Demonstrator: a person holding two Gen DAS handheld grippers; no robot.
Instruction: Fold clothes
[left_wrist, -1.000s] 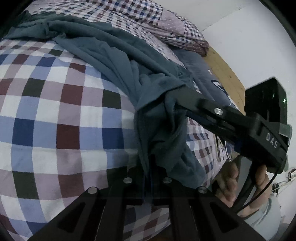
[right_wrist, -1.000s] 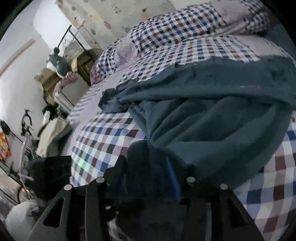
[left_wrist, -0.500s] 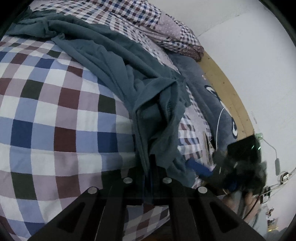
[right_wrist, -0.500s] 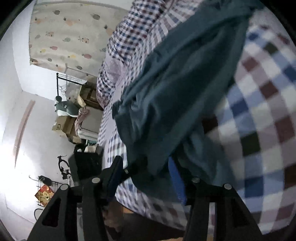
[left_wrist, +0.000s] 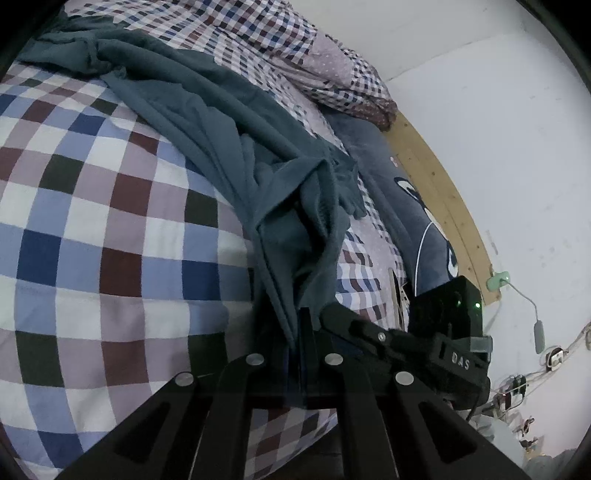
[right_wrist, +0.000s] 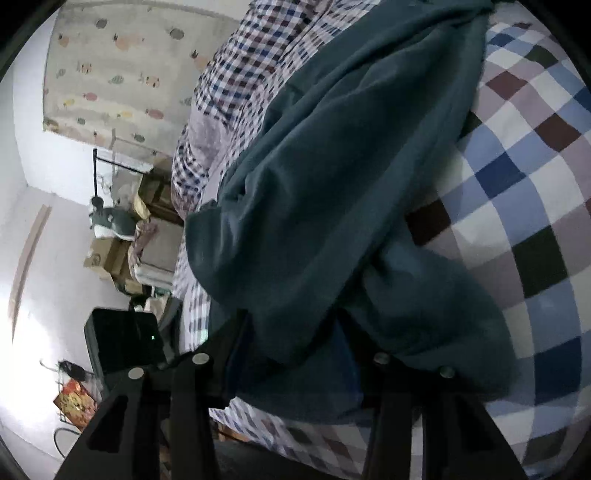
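We see the checked bedspread (left_wrist: 110, 229) filling the left and centre of the left wrist view and the right edge of the right wrist view. On it lies the teal garment (left_wrist: 229, 122), bunched into a long rope of folds. In the left wrist view its long axis runs diagonally from the upper left of the frame down to the lower centre, where one end narrows into a gathered edge. In the right wrist view the same garment (right_wrist: 332, 177) runs from the upper right of the frame down to the lower centre and hangs in broad, loose folds. A dark blue printed cushion (left_wrist: 417, 221) lies along the right side of the bed, beside a wooden bed rail (left_wrist: 443, 199) and the white wall. A checked pillow (left_wrist: 332, 74) sits at the upper centre. The left gripper (left_wrist: 295, 347) is at the lower centre of its view, jaws drawn narrow and clamping the gathered edge of the garment between them. The right gripper (left_wrist: 369, 332) enters the left wrist view from the lower right, its tip just beside the left one at the same edge. In its own view the right gripper (right_wrist: 295, 354) has cloth draped over and between its fingers; the jaws stand fairly wide, and we cannot tell whether they grip the cloth.
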